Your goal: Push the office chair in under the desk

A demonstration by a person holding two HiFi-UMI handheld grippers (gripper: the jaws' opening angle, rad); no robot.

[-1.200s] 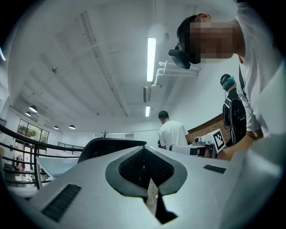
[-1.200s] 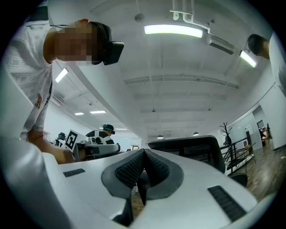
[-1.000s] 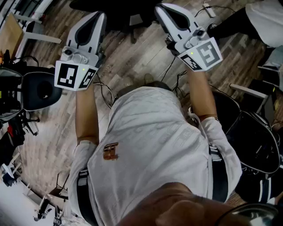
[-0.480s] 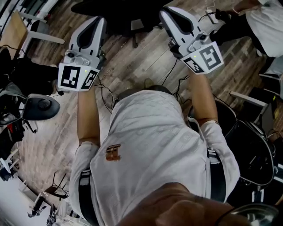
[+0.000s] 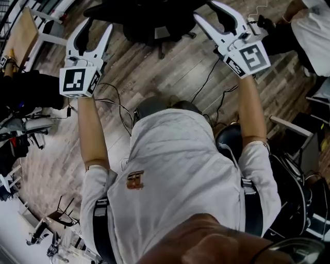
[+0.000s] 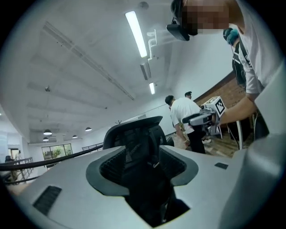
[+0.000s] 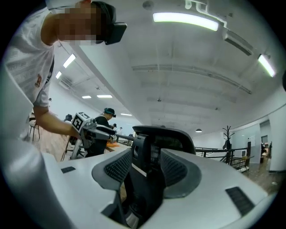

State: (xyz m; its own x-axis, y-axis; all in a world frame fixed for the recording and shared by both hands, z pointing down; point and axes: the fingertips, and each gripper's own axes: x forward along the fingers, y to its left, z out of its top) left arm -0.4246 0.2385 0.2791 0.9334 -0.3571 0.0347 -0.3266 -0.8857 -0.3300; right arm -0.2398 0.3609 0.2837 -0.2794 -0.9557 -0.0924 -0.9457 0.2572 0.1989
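The black office chair [image 5: 149, 18] stands on the wood floor at the top of the head view, just beyond both grippers. My left gripper [image 5: 96, 28] points at its left side and its jaws are opening, with nothing pressed between the pads. My right gripper [image 5: 213, 14] points at the chair's right side, its jaws also opening and gripping nothing. Through the left gripper's gap, in the left gripper view, I see the chair's back [image 6: 138, 143]. The right gripper view shows the chair's back and spine [image 7: 152, 156] through its gap. A tan desk top [image 5: 20, 36] lies at the far left.
Cables [image 5: 111, 105] trail over the floor in front of my feet. Another black chair [image 5: 289, 175] stands close at my right, and a grey chair [image 5: 31, 124] at my left. A person in a white shirt [image 5: 314, 31] is at the top right.
Both grippers' jaws have gone from shut to spread apart. Both hands have moved forward and outward toward the chair.
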